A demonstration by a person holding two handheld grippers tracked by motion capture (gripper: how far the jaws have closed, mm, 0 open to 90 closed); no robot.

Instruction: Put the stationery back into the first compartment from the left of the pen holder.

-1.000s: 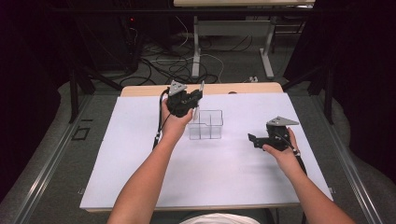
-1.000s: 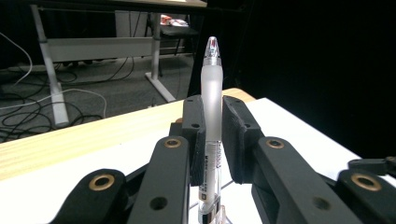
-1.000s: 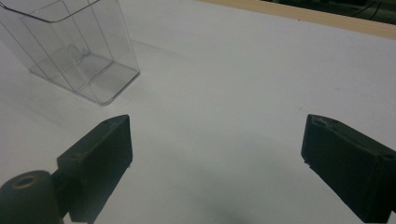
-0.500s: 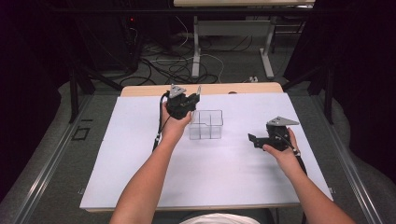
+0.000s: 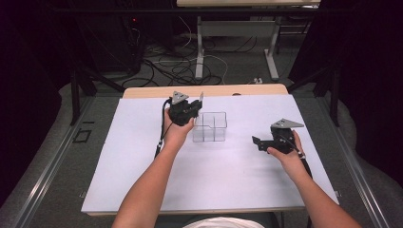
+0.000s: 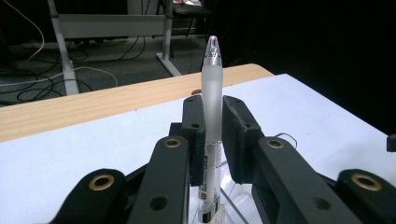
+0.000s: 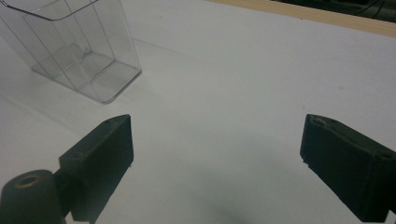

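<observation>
My left gripper (image 5: pixel 194 105) is shut on a frosted white pen (image 6: pixel 212 112), which it holds upright with the tip pointing up. The pen (image 5: pixel 201 98) hangs just left of and above a clear plastic container (image 5: pixel 210 127) with compartments that stands on the white mat. My right gripper (image 5: pixel 257 141) rests low over the mat, to the right of the container. Its jaws stand wide apart with nothing between them (image 7: pixel 215 140). The container (image 7: pixel 74 51) lies ahead of it to the upper left and looks empty.
A white mat (image 5: pixel 142 166) covers most of the wooden table (image 5: pixel 142 91). Beyond the far edge, the floor holds cables and metal table legs (image 5: pixel 199 52). A cable trails from the left gripper along the forearm.
The left gripper with the pen has shifted slightly lower and to the left in the high view. The right gripper has stayed put.
</observation>
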